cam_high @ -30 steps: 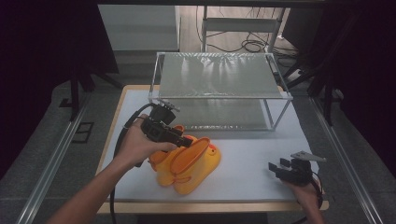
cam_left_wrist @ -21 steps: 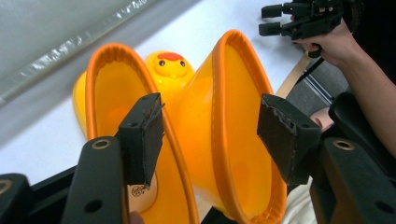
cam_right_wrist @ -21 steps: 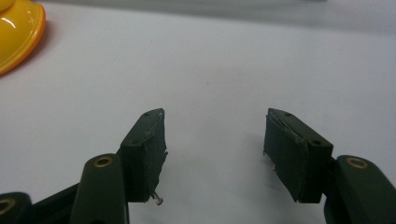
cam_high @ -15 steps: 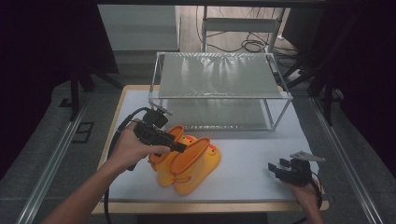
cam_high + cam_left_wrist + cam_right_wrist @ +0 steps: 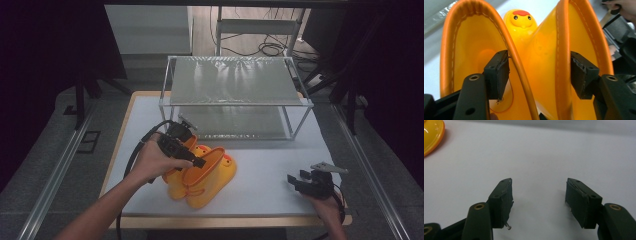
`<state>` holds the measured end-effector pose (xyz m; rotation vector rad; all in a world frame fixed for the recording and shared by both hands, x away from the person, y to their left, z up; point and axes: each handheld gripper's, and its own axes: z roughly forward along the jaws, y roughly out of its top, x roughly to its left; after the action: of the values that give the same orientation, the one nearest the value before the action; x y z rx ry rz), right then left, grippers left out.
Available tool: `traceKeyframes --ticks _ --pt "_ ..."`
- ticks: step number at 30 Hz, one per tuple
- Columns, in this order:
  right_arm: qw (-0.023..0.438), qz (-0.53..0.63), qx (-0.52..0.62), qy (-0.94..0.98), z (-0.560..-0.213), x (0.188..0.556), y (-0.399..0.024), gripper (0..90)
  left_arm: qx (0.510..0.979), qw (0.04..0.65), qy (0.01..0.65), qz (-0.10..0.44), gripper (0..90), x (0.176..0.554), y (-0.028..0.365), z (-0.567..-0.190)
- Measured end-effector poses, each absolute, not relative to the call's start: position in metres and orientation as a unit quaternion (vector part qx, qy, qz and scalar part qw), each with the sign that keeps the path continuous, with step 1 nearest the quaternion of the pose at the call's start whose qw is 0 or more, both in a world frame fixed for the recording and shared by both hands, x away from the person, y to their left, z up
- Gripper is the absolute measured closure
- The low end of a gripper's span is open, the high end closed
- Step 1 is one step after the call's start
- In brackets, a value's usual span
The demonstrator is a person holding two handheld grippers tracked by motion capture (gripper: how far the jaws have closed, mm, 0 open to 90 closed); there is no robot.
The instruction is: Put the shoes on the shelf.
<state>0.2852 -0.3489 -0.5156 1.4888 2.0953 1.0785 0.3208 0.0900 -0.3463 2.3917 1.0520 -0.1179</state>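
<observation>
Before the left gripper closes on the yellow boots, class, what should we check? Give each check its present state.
1. Left gripper jaws wide open: ok.
2. Jaws straddle the adjoining rims of the two yellow boots, one pad inside each opening: ok.
3. Pads clear of the rims, not pressing yet: ok, gaps show on both sides.
4. Both boots lie together on the table: ok.
5. Right gripper open, holding nothing, apart from the boots: ok.
6. Wire rack shelves free of obstructions: cannot tell.
</observation>
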Motion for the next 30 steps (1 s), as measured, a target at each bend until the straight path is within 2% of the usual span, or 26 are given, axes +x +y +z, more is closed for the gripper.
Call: traceKeyframes --ticks 5,8,13,30 --pt "0.176 0.379 0.524 0.742 -0.515 0.285 -0.349 38.2 0.882 0.251 0.397 -0.027 47.1 0.321 0.088 -0.347" --pt "0.176 0.379 0.525 0.741 -0.515 0.285 -0.349 38.2 0.883 0.253 0.394 -0.027 64.8 0.322 0.091 -0.347" --pt "0.175 0.378 0.524 0.743 -0.516 0.285 -0.347 38.3 0.880 0.263 0.396 -0.022 79.8 0.325 0.098 -0.349" --pt "0.183 0.380 0.528 0.738 -0.514 0.285 -0.351 38.6 0.859 0.319 0.398 -0.052 81.5 0.335 0.112 -0.344"
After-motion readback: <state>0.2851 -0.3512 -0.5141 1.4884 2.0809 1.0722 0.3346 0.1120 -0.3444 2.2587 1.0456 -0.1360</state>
